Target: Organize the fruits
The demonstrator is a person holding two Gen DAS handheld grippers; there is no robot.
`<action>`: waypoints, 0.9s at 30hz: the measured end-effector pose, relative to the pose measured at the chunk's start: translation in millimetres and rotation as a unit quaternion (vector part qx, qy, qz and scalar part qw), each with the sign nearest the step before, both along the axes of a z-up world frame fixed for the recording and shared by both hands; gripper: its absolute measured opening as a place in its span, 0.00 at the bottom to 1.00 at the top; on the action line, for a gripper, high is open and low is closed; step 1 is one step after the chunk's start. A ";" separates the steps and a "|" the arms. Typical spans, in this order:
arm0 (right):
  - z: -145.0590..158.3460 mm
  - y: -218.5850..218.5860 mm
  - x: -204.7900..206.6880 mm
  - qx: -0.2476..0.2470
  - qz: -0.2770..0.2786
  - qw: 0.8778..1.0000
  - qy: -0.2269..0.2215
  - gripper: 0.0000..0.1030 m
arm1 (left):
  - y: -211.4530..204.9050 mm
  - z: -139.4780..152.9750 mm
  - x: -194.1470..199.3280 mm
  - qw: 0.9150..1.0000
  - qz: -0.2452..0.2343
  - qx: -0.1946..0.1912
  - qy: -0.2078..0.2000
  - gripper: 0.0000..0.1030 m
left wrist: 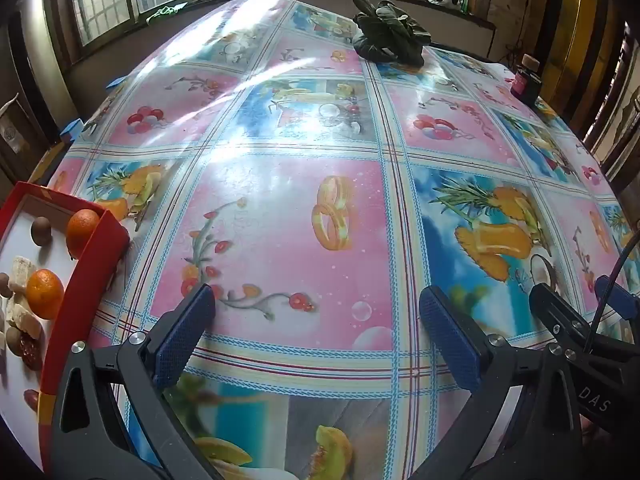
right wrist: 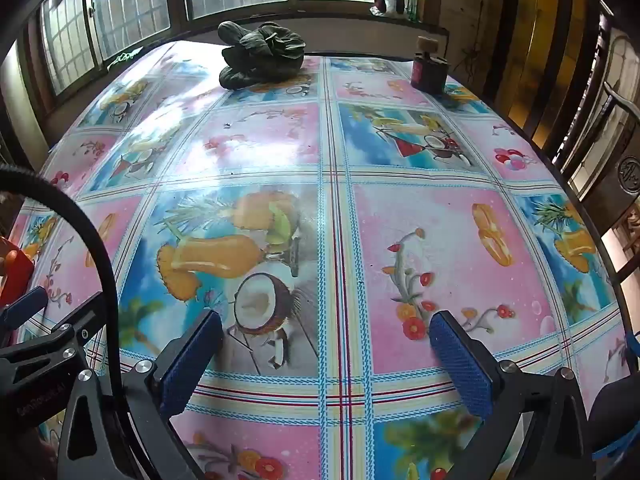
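at the far left of the left wrist view we see a red box (left wrist: pixel 86 280) with a white floor, sitting at the table's edge. inside it lie two oranges (left wrist: pixel 82 232) (left wrist: pixel 45 294), a brown round fruit (left wrist: pixel 41 231), pale chunks (left wrist: pixel 22 270) and some darker red pieces we cannot name. the box holds the fruit — nothing of it lies loose on the tablecloth (left wrist: pixel 280 208), which is glossy and printed with pineapples, flowers and balloons.

moving right, a bunch of dark leafy greens (left wrist: pixel 390 38) rests at the far edge of the table, and further right a small dark bottle (left wrist: pixel 527 80) stands near the corner. neither is near our claws.

our left gripper (left wrist: pixel 316 332) hangs above bare cloth, jaws spread wide, holding nothing. the right gripper (right wrist: pixel 326 354) — just beside it — is equally wide apart and empty, touching nothing.
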State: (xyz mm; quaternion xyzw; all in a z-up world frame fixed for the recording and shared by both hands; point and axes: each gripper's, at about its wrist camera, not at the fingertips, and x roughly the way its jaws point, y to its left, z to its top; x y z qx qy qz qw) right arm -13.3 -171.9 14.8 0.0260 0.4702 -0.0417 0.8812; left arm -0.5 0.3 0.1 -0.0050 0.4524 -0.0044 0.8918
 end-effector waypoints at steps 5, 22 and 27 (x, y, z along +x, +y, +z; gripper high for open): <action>-0.1 0.0 0.1 0.002 0.000 1.000 0.004 1.00 | -0.1 -0.1 0.0 1.000 0.000 0.002 0.002 1.00; 0.0 -0.1 0.1 0.003 0.000 1.000 0.005 1.00 | -0.1 -0.1 0.2 1.000 0.000 0.002 0.004 1.00; 0.0 -0.1 0.2 0.002 0.000 1.000 0.005 1.00 | -0.1 -0.1 0.2 1.000 0.000 0.002 0.004 1.00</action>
